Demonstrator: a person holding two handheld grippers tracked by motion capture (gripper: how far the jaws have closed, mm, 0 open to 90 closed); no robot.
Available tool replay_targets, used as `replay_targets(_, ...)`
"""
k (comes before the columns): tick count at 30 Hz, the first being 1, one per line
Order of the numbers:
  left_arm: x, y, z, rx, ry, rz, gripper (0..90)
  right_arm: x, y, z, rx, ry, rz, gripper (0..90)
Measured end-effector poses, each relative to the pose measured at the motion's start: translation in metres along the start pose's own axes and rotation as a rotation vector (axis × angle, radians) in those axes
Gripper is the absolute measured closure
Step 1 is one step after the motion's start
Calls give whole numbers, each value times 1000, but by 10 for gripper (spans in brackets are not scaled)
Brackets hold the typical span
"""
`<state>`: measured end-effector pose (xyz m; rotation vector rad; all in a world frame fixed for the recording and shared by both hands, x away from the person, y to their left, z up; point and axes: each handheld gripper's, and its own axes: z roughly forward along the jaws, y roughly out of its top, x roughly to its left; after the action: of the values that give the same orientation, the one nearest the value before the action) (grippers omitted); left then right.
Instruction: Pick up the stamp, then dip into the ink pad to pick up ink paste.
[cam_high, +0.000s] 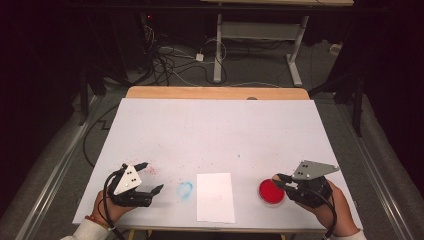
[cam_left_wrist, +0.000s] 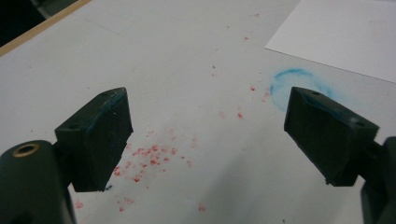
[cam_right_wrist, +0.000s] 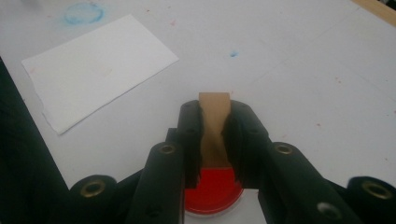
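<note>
Right gripper view: my right tongs (cam_right_wrist: 215, 140) clamp a small wooden stamp block (cam_right_wrist: 214, 126) by its flat sides, just above the red ink pad (cam_right_wrist: 212, 193). It looks light, stiff and easy to pinch. My left tongs (cam_left_wrist: 205, 135) stand apart over the ink-speckled table (cam_left_wrist: 187, 56), empty.

Two tongs work over one counter (cam_high: 215, 120): the left tongs (cam_high: 151, 176) and the right tongs (cam_high: 276, 180). One sheet of white paper (cam_high: 215, 197) lies there, one red ink pad (cam_high: 270, 192), one brown wooden block (cam_right_wrist: 214, 125), one blue ring-shaped smudge (cam_high: 185, 189) and one patch of red specks (cam_left_wrist: 149, 158).
</note>
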<state>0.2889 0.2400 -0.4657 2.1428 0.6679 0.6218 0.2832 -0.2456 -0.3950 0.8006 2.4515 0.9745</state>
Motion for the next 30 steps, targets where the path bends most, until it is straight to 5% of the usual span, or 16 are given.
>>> replay_targets(11,3,-3,2,3,-12,-23,143,1,-4,11,53,19,-4,759)
replay_targets(30,3,-7,-1,12,7,-12,143,1,1,17,65,39,-27,759)
